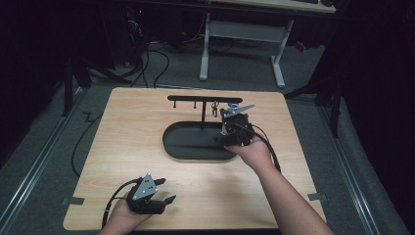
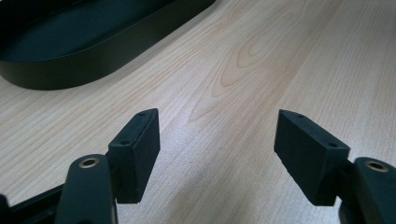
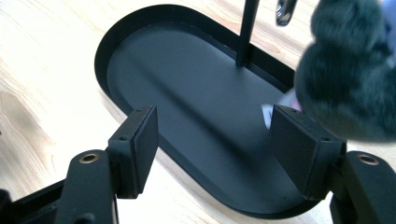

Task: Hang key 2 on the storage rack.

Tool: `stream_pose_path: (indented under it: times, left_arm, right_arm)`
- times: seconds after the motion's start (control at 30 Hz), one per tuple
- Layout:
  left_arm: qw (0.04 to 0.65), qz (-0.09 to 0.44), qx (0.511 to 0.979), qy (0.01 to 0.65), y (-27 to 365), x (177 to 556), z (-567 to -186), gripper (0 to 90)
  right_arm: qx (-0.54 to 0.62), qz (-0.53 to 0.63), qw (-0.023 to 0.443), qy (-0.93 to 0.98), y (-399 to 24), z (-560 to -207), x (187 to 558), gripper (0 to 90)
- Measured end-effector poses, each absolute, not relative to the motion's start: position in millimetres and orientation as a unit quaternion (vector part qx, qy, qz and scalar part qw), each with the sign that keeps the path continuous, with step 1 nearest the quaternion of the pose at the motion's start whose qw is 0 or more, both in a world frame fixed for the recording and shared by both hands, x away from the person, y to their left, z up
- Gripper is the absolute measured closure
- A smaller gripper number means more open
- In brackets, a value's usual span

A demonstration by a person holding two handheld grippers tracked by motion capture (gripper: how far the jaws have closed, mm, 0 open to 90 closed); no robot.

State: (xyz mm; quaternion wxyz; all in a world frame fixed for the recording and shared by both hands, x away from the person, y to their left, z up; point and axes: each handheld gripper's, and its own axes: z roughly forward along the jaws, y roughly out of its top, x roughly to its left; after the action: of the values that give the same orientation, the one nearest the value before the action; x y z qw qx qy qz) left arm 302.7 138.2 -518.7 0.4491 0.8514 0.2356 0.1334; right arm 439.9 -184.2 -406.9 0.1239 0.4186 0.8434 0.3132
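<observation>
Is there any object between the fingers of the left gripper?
No, the left gripper has its fingers apart over bare light wooden table.

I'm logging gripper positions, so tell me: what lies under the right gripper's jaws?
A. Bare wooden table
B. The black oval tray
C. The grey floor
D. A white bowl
B: in the right gripper view, the open right gripper looks down on the black oval tray, with nothing between its jaws; a dark fuzzy thing sits off to one side.
</observation>
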Motion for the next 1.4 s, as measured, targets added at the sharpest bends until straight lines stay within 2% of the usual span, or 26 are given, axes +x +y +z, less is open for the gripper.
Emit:
stream_pose_path:
  times: [0.1, 0.13, 0.17, 0.2, 0.27, 0.37, 0.4, 0.43, 0.5, 0.6, 0.83, 0.87, 0.93, 0.97, 1.1, 1.13, 1.2, 1.3, 1.33, 1.37, 1.4]
  left_arm:
    - [0.448, 0.133, 0.852, 0.234, 138.5, 302.6, -518.4, 31.9]
    - [0.469, 0.116, 0.836, 0.259, 134.5, 299.0, -520.5, 31.9]
    - [0.449, 0.133, 0.851, 0.235, 138.6, 302.4, -518.4, 31.9]
    - [0.470, 0.116, 0.836, 0.260, 134.6, 298.7, -520.3, 31.9]
    - [0.450, 0.133, 0.851, 0.236, 138.6, 302.3, -518.3, 31.8]
    - [0.451, 0.133, 0.850, 0.237, 138.5, 302.4, -518.4, 31.8]
    - [0.471, 0.115, 0.835, 0.261, 134.4, 298.7, -520.5, 31.8]
    - [0.449, 0.133, 0.851, 0.236, 138.3, 302.5, -518.4, 31.8]
    - [0.449, 0.133, 0.851, 0.236, 138.2, 302.4, -518.6, 31.8]
    - [0.449, 0.134, 0.851, 0.237, 137.7, 302.1, -519.0, 31.8]
    - [0.449, 0.136, 0.850, 0.239, 138.1, 302.2, -519.3, 31.8]
    - [0.470, 0.120, 0.835, 0.262, 134.3, 298.9, -521.2, 31.8]
    - [0.476, 0.117, 0.829, 0.268, 133.4, 298.0, -521.8, 31.8]
    - [0.451, 0.137, 0.849, 0.239, 138.5, 302.0, -519.3, 31.7]
    - [0.452, 0.138, 0.847, 0.242, 138.6, 301.9, -519.4, 31.5]
    - [0.477, 0.117, 0.827, 0.273, 133.4, 297.5, -521.9, 31.4]
    - [0.476, 0.119, 0.828, 0.270, 133.5, 298.0, -521.7, 31.2]
    - [0.454, 0.136, 0.846, 0.243, 136.9, 301.7, -519.9, 31.0]
    - [0.478, 0.116, 0.827, 0.271, 131.1, 297.9, -522.7, 31.0]
    - [0.453, 0.136, 0.847, 0.243, 135.5, 302.1, -520.2, 30.9]
    - [0.478, 0.118, 0.827, 0.271, 129.8, 298.2, -522.3, 30.8]
  right_arm:
    - [0.414, 0.312, 0.135, 0.844, -183.7, -410.6, 433.6, 32.1]
    - [0.412, 0.317, 0.154, 0.841, -184.2, -413.7, 423.6, 32.4]
    - [0.412, 0.317, 0.154, 0.841, -184.2, -413.7, 423.6, 32.4]
    - [0.412, 0.326, 0.157, 0.837, -186.3, -416.5, 415.8, 31.1]
    - [0.410, 0.333, 0.171, 0.832, -189.5, -420.4, 406.1, 29.7]
    - [0.413, 0.345, 0.178, 0.824, -196.7, -427.4, 391.8, 28.4]
    - [0.417, 0.351, 0.174, 0.820, -199.7, -429.9, 387.3, 28.3]
    - [0.418, 0.358, 0.173, 0.817, -203.3, -432.8, 382.9, 27.8]
    - [0.422, 0.359, 0.175, 0.814, -206.5, -435.2, 378.2, 27.1]
    - [0.433, 0.371, 0.197, 0.798, -225.1, -451.0, 357.0, 24.4]
    - [0.467, 0.393, 0.203, 0.766, -266.7, -486.3, 322.4, 19.7]
    - [0.475, 0.395, 0.203, 0.760, -273.1, -491.1, 316.2, 19.2]
    - [0.486, 0.398, 0.210, 0.749, -288.4, -501.2, 302.6, 18.4]
    - [0.491, 0.397, 0.213, 0.746, -293.4, -504.1, 297.9, 18.1]
    - [0.501, 0.396, 0.239, 0.732, -318.9, -514.3, 270.1, 15.4]
    - [0.503, 0.390, 0.248, 0.730, -324.5, -515.5, 262.6, 15.4]
    - [0.510, 0.385, 0.256, 0.725, -334.6, -517.4, 249.8, 15.1]
    - [0.513, 0.377, 0.264, 0.725, -339.0, -520.4, 243.6, 15.2]
    - [0.515, 0.375, 0.261, 0.725, -339.9, -521.7, 243.2, 15.2]
    - [0.519, 0.378, 0.253, 0.724, -341.0, -523.4, 244.2, 15.0]
    - [0.520, 0.375, 0.250, 0.726, -340.2, -524.7, 246.8, 14.9]
